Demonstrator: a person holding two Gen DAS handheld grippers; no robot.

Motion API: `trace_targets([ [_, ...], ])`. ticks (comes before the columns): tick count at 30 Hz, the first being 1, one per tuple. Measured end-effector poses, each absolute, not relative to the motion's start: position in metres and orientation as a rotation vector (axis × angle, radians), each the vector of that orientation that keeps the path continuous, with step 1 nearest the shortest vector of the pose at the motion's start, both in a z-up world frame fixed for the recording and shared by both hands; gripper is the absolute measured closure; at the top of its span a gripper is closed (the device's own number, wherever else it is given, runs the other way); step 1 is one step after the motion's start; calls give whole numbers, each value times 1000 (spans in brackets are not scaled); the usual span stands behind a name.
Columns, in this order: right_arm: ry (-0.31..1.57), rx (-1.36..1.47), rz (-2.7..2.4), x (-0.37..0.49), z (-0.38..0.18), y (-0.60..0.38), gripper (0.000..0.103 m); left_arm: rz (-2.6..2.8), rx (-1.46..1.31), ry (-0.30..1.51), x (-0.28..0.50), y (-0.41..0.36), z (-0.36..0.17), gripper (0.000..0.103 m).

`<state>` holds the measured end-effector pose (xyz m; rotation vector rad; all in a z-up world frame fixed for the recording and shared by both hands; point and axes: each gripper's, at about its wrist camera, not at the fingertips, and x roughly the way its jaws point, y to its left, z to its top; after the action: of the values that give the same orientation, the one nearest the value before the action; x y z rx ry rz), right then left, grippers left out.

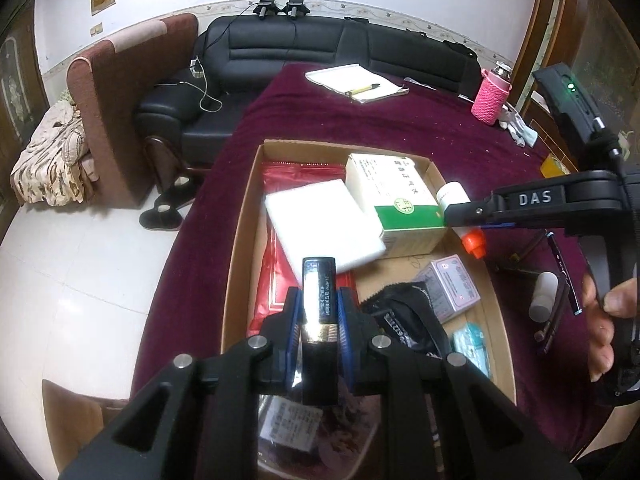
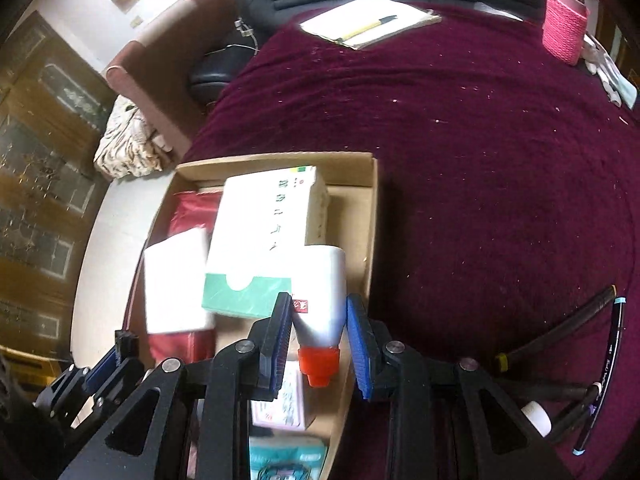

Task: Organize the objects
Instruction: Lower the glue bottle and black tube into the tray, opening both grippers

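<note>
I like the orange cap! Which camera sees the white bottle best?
The right wrist view: the white bottle with its orange cap fills the middle, between the right gripper's pads. The left wrist view shows it mostly hidden behind that gripper.

You see a plain matt cardboard box, fuzzy maroon tablecloth, glossy black sofa upper centre, pink knitted sleeve.

Both fisheye cameras ride just behind their fingers and look steeply down and forward. The left view sits close above the near end of the open brown cardboard box on the maroon-clothed bench, facing the black leather sofa. The right view hangs close over the box's right wall. They share the box, the green-and-white carton, and the far notepad.
</note>
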<state>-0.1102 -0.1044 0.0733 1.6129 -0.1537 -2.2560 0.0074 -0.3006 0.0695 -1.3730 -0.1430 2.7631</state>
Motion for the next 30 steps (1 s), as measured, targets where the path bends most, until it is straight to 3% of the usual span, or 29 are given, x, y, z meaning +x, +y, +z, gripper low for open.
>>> trace_targets([
  [30,-256,1607,-2243,-113,76,-96,71,2761,-1386,-201,-4,-309,63,83],
])
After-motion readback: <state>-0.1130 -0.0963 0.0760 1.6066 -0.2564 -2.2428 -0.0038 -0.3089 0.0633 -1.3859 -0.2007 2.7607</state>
